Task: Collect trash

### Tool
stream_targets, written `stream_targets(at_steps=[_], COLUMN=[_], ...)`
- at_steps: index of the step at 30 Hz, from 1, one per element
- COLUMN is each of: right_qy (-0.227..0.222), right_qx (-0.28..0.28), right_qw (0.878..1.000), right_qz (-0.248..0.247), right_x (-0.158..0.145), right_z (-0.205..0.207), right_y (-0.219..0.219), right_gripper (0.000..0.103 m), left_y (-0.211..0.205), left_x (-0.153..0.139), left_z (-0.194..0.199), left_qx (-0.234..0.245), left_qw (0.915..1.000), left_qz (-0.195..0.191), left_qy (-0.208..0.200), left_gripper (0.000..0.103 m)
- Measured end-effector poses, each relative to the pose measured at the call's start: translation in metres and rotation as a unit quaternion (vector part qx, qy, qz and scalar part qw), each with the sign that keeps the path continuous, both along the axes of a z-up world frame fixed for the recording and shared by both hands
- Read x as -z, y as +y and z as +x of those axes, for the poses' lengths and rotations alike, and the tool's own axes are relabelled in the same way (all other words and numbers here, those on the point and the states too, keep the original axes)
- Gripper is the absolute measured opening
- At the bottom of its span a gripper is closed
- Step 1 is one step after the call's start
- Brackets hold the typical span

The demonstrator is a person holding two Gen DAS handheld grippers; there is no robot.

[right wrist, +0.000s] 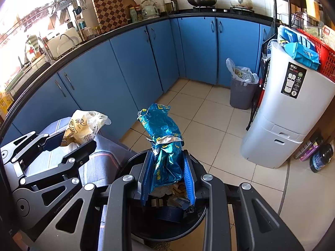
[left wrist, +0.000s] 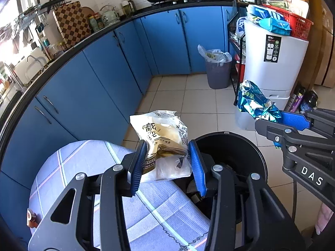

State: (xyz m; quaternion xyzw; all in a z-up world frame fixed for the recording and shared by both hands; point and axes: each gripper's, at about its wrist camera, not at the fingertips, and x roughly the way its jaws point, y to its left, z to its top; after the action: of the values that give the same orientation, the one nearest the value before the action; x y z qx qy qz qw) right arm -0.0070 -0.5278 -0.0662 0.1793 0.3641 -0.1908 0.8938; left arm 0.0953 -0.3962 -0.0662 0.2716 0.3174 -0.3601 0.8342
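Observation:
My left gripper (left wrist: 167, 148) is shut on a crumpled white and beige snack bag (left wrist: 161, 138) and holds it over the edge between the checked tablecloth and a black round bin (left wrist: 247, 144). My right gripper (right wrist: 167, 159) is shut on a crumpled blue foil wrapper (right wrist: 165, 146) right above the same black bin (right wrist: 136, 226), which holds other trash. The right gripper with the blue wrapper (left wrist: 255, 102) also shows at the right of the left wrist view. The left gripper with the beige bag (right wrist: 83, 127) shows at the left of the right wrist view.
A table with a lilac checked cloth (left wrist: 88, 167) stands left of the bin. Blue kitchen cabinets (left wrist: 117, 71) curve along the back. A grey bin with a plastic liner (left wrist: 217, 69) and a white tall container (left wrist: 274, 62) with a red basket stand farther off on the tiled floor.

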Motion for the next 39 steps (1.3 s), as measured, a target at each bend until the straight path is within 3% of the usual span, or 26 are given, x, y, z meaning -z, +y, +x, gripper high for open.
stream_targets(at_steps=[7, 10, 11, 23, 27, 30, 33, 39], right_qy=[0.001, 0.007, 0.008, 0.009, 0.007, 0.008, 0.009, 0.011], right_qx=[0.006, 0.002, 0.008, 0.068, 0.082, 0.088, 0.091, 0.089], right_qw=[1.000, 1.000, 1.000, 0.997, 0.996, 0.996, 0.996, 0.996], right_qz=[0.012, 0.003, -0.006, -0.019, -0.018, -0.015, -0.011, -0.012], right_x=[0.005, 0.007, 0.007, 0.008, 0.007, 0.008, 0.010, 0.013], right_z=[0.003, 0.004, 0.002, -0.015, -0.021, -0.025, -0.027, -0.026], right_y=[-0.006, -0.006, -0.007, -0.028, -0.036, -0.041, -0.044, -0.043], right_gripper=[0.032, 0.082, 0.084, 0.084, 0.084, 0.084, 0.084, 0.084], left_y=[-0.003, -0.005, -0.005, -0.018, -0.020, -0.021, -0.024, -0.025], left_x=[0.002, 0.002, 0.002, 0.004, 0.003, 0.000, -0.001, 0.003], left_z=[0.004, 0.005, 0.006, 0.004, 0.000, -0.003, -0.002, 0.001], left_qx=[-0.005, -0.005, -0.009, 0.005, 0.006, 0.010, 0.007, 0.005], left_qw=[1.0000, 1.0000, 1.0000, 0.9999, 0.9999, 0.9999, 0.9998, 0.9998], left_qz=[-0.003, -0.003, -0.002, -0.002, -0.009, -0.014, -0.016, -0.010], left_qy=[0.002, 0.003, 0.000, 0.010, 0.003, 0.000, 0.003, 0.016], left_gripper=[0.045, 0.042, 0.045, 0.046, 0.076, 0.087, 0.095, 0.099])
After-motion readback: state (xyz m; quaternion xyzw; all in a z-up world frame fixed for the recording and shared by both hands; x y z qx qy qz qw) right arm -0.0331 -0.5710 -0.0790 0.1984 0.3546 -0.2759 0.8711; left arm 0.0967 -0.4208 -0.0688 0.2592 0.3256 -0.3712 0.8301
